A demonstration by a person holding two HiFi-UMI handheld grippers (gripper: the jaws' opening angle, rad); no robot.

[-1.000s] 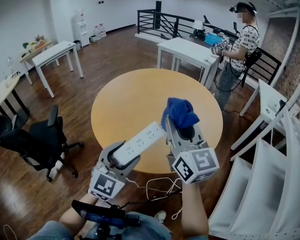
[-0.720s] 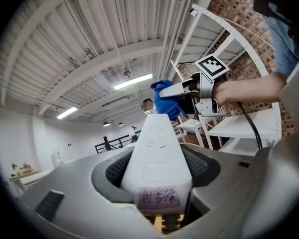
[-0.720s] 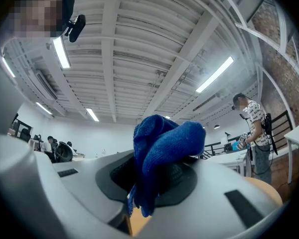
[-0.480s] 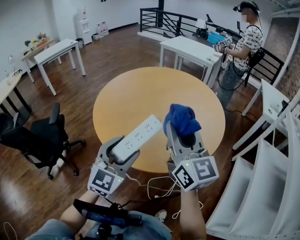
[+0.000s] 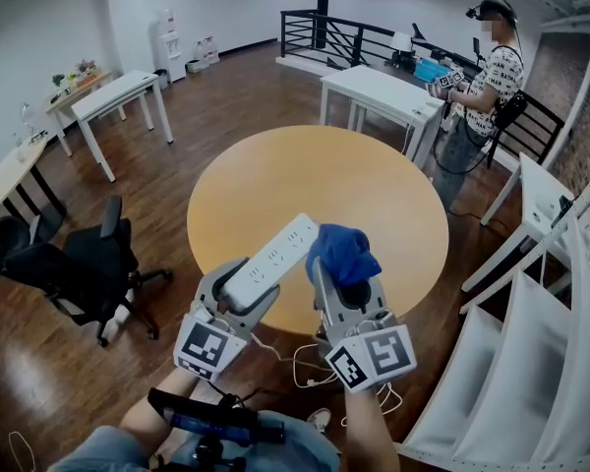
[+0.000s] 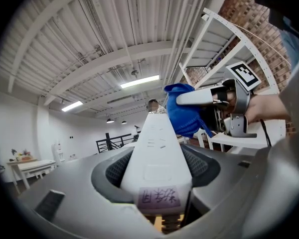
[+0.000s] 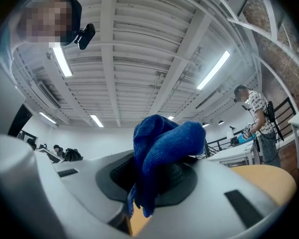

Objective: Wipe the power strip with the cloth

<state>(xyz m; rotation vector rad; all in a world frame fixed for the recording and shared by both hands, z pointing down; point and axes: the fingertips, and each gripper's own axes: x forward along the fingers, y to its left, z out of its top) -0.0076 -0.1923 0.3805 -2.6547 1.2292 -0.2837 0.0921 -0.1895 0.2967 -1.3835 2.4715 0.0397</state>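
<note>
My left gripper (image 5: 244, 288) is shut on a long white power strip (image 5: 273, 256), gripped near its cable end, so the strip sticks out up and to the right over the round table (image 5: 275, 180). In the left gripper view the power strip (image 6: 157, 151) runs straight out between the jaws. A bunched blue cloth (image 5: 341, 254) is pinched in my right gripper (image 5: 342, 273), and it sits right beside the strip's far end. From the right gripper view the cloth (image 7: 162, 151) fills the jaws. The left gripper view shows the cloth (image 6: 185, 112) close to the strip's tip.
The strip's white cable (image 5: 310, 367) loops on the wooden floor below. A black office chair (image 5: 88, 273) stands at the left. White tables (image 5: 383, 91) and a standing person (image 5: 477, 87) are beyond the round table. White shelving (image 5: 541, 303) lines the right.
My right gripper with the cloth has come down and to the left, closing on the far end of the power strip. The left gripper and strip have barely shifted.
</note>
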